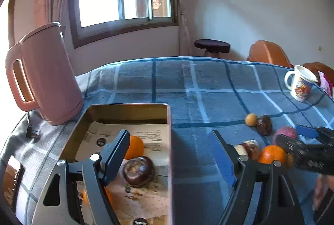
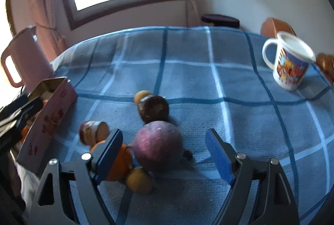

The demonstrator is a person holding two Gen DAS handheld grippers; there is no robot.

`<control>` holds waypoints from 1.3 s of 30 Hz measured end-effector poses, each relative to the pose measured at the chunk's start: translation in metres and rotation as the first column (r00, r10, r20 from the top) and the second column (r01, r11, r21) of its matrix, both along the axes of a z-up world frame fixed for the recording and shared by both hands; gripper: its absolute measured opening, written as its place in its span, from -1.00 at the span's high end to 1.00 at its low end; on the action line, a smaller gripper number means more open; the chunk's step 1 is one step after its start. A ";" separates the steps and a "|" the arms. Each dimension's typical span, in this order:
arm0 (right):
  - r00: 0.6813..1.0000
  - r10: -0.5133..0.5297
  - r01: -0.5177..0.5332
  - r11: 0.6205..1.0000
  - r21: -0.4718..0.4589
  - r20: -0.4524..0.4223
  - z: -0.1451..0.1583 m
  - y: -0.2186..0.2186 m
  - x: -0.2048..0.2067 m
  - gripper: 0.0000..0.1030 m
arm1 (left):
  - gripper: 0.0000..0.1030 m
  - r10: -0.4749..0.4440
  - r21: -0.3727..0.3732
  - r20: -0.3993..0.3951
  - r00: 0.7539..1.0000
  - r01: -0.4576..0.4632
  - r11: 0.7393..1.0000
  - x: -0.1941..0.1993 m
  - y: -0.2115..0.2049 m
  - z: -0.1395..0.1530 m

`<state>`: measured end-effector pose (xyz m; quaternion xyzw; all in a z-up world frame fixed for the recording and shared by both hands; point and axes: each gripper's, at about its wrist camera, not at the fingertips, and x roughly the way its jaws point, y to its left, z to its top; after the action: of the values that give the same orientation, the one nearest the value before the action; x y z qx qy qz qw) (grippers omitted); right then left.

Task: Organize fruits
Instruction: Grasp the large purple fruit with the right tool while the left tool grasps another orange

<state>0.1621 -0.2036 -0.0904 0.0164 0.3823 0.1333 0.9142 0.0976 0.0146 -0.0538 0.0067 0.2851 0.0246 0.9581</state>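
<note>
Blue plaid-covered counter (image 2: 187,53): tin box (image 1: 169,141) left; kettle (image 1: 46,78) behind it; loose fruits (image 2: 158,147) right of it; mug (image 2: 290,64) far right.

A blue checked tablecloth (image 2: 187,70), pink kettle (image 1: 46,74), orange fruit (image 1: 271,154), and purple fruit (image 2: 158,145).

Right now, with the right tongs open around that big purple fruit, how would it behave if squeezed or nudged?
The purple fruit looks round, so a nudge would probably roll it across the cloth. Its skin seems smooth, so flat pads might slip off-centre. It likely bumps the orange touching it.
</note>
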 end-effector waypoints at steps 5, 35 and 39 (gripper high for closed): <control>0.999 0.008 -0.005 0.997 0.081 -0.043 -0.005 -0.009 0.006 -0.49 | -0.52 -0.065 0.003 0.000 0.998 0.065 0.998 -0.007 -0.021 0.001; 0.987 -0.068 0.066 0.998 0.020 0.148 0.021 -0.041 -0.045 -0.10 | -0.52 -0.208 -0.065 -0.133 0.969 0.201 0.977 -0.004 -0.099 -0.023; 0.986 -0.065 0.063 0.998 0.016 0.156 0.021 -0.040 -0.047 -0.11 | -0.52 -0.219 -0.096 -0.137 0.966 0.208 0.974 -0.003 -0.102 -0.024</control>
<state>0.1146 -0.2439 -0.0695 0.0233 0.3077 0.1069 0.9452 0.0950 -0.0872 -0.0782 0.0005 0.3532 -0.0909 0.9311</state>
